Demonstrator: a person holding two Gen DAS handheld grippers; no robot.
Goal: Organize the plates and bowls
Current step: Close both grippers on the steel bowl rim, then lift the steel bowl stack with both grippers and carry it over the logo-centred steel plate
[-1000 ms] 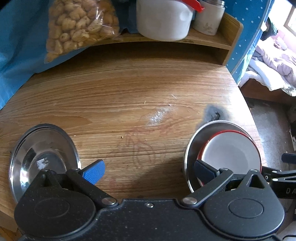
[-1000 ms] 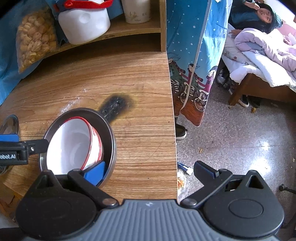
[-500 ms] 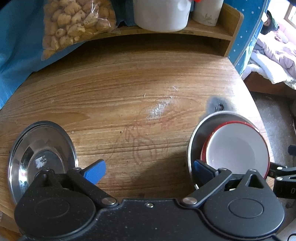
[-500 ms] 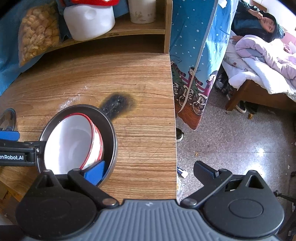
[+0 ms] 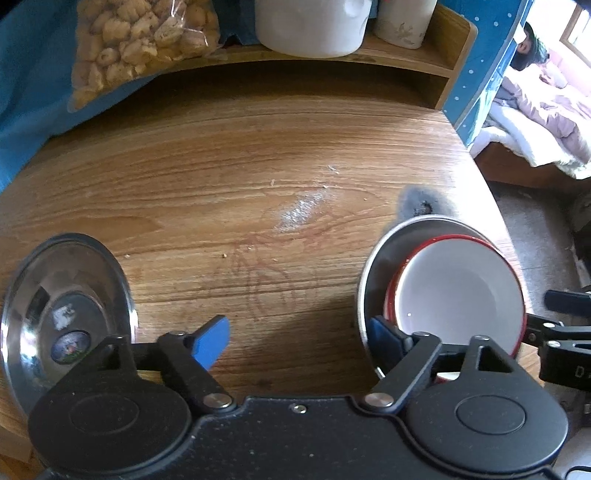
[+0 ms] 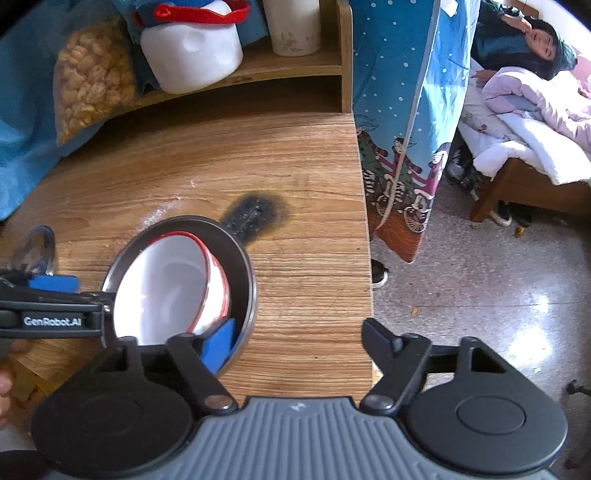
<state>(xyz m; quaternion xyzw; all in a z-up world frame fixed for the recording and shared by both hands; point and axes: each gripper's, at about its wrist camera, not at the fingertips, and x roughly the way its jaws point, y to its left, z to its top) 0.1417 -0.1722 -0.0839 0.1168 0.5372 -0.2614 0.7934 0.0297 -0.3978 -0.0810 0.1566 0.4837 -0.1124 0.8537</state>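
Note:
A white bowl with a red rim (image 5: 458, 291) (image 6: 166, 288) sits tilted inside a steel plate (image 5: 373, 280) (image 6: 245, 266) near the table's right edge. A second, bare steel plate (image 5: 66, 306) (image 6: 33, 251) lies at the front left. My left gripper (image 5: 299, 338) hovers over bare wood between the two plates. Its jaws are closing with nothing between them, and its right finger is at the right plate's rim. My right gripper (image 6: 299, 343) is also closing. Its left pad (image 6: 219, 345) sits inside that plate beside the bowl, and its right finger (image 6: 380, 339) hangs past the table edge. The pads press on nothing.
A raised shelf (image 5: 406, 62) at the back holds a bag of snacks (image 5: 136, 48), a white jug (image 6: 192, 51) and a cream cup (image 6: 291, 26). A black burn mark (image 6: 255, 214) is behind the right plate. Right of the table are a blue curtain (image 6: 410, 110), floor, and a person on a bed (image 6: 535, 40).
Both grippers' jaws have drawn closer together. The left gripper's view has shifted slightly; the plates and the bowl have stayed where they were.

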